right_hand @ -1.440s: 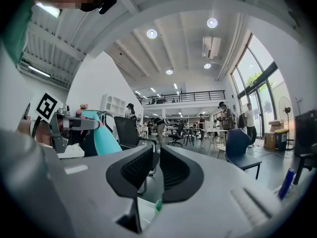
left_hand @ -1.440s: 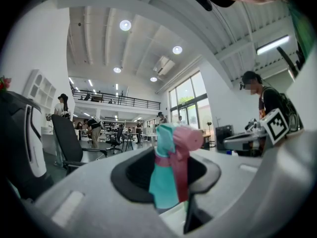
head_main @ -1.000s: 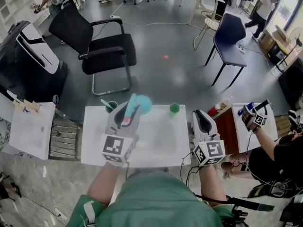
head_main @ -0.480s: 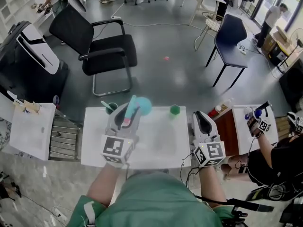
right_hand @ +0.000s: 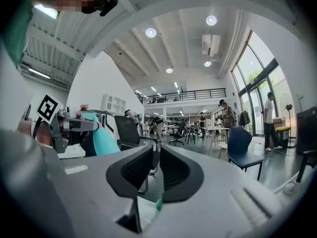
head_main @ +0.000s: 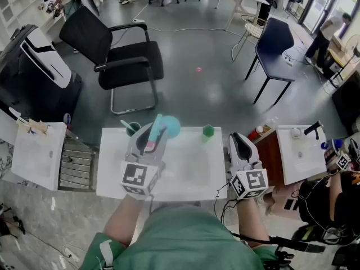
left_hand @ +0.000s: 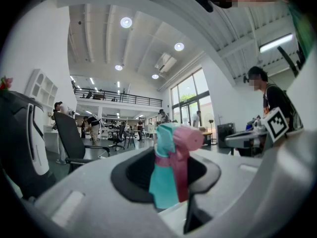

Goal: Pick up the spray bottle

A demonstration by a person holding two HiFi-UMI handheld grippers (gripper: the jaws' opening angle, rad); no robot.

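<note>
The spray bottle (head_main: 166,126) is turquoise with a pink trigger. It is held above the far part of the white table (head_main: 191,170), and my left gripper (head_main: 151,137) is shut on it. In the left gripper view the bottle's head (left_hand: 170,165) stands upright between the two jaws, left gripper (left_hand: 167,182) closed around its neck. My right gripper (head_main: 241,142) hovers at the table's right edge, level, its jaws together with nothing between them. In the right gripper view the bottle's turquoise body (right_hand: 101,138) shows at the left, well apart from the right gripper (right_hand: 156,168).
A dark green cup (head_main: 132,127) and a small green block (head_main: 208,130) stand at the table's far edge. White side tables (head_main: 38,153) (head_main: 301,153) flank it. A black chair (head_main: 126,61) and a blue chair (head_main: 273,41) stand beyond. Another person's hand with a gripper (head_main: 337,161) is at the right.
Both my grippers and the bottle have stayed still. The other person's gripper at the right has moved off the small side table, toward the right and nearer.
</note>
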